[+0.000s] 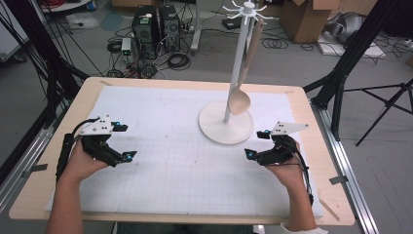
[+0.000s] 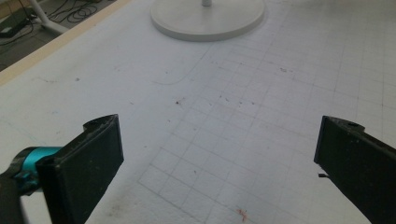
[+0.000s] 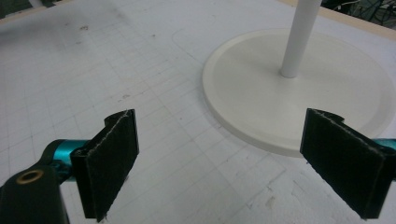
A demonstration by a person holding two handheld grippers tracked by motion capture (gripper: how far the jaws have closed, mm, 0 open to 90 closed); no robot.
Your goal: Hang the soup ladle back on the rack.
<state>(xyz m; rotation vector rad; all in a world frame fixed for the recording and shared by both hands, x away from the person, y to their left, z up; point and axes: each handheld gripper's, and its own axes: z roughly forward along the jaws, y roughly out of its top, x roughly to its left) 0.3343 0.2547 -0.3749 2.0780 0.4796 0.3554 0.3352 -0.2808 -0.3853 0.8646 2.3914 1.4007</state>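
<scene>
Both claws, left (image 1: pixel 127 141) and right (image 1: pixel 253 145), rest empty with jaws spread wide on the gridded mat (image 1: pixel 160 170) of the table (image 1: pixel 29 204), flanking a likely standby zone, while the wooden spoon (image 1: pixel 242 92) hangs on the white stand (image 1: pixel 225 127) near the right claw.

No text, label, brand, number or sign can be read anywhere.
</scene>
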